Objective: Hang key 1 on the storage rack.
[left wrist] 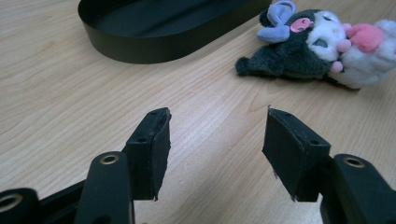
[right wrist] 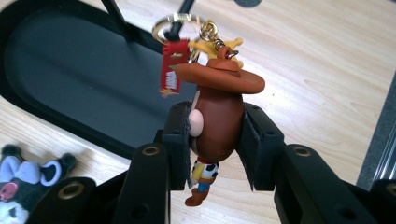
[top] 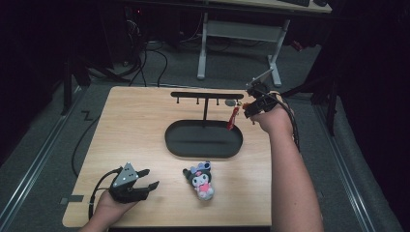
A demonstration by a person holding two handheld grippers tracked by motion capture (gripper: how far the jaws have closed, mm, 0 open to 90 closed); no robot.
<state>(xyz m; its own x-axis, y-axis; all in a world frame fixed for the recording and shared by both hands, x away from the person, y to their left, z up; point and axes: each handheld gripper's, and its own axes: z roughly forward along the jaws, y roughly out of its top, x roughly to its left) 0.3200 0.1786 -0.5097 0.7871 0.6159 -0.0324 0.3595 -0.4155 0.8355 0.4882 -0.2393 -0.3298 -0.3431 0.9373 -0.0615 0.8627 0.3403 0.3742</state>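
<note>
Plush toy [top: 202,180] before tray [top: 203,148]

The left gripper [top: 147,180] rests low at the near left, jaws apart with nothing between them. The right gripper [top: 249,110] is held up at the far right (forearm stretched forward), jaws clamped on a cowboy figure keychain [right wrist: 215,119].

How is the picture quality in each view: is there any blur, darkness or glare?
High view: the table is lit, the room around it is dark, and the image is soft. Left gripper view: the wood grain is sharp, the plush toy slightly soft, with no glare. Right gripper view: the cowboy figure keychain between the fingers is fairly sharp, and the far table looks washed out.
</note>
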